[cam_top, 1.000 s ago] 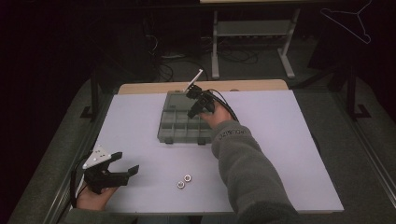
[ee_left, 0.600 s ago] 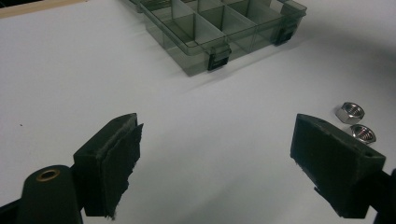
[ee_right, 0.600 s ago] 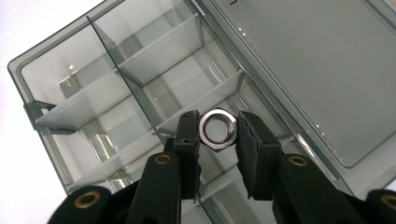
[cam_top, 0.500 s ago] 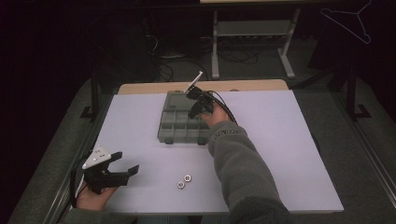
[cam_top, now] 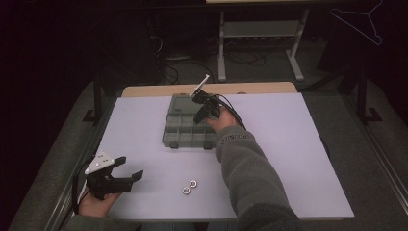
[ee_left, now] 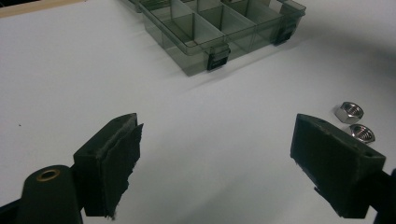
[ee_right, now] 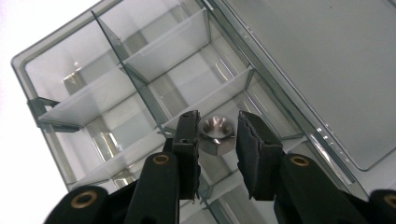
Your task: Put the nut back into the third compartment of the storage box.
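Hovering over the far part of the grey compartment box [cam_top: 185, 130], the right gripper [cam_top: 202, 109] has its jaws drawn close together with a steel hex nut [ee_right: 215, 134] between them. In the right gripper view the left pad touches the nut's side, while a thin gap shows between the nut and the right pad, so the grip looks loose at best; the jaws have just been easing apart a little. Below the nut lie the box's clear dividers [ee_right: 140, 93] and empty compartments, with the open lid [ee_right: 322, 70] to the right of them.

At the near left corner of the white table [cam_top: 288, 144], the left gripper [cam_top: 127, 171] rests in the person's hand, jaws spread wide with nothing between them. Two more hex nuts [cam_top: 188, 186] lie touching each other on the table just right of it, near the front edge and well apart from the box.
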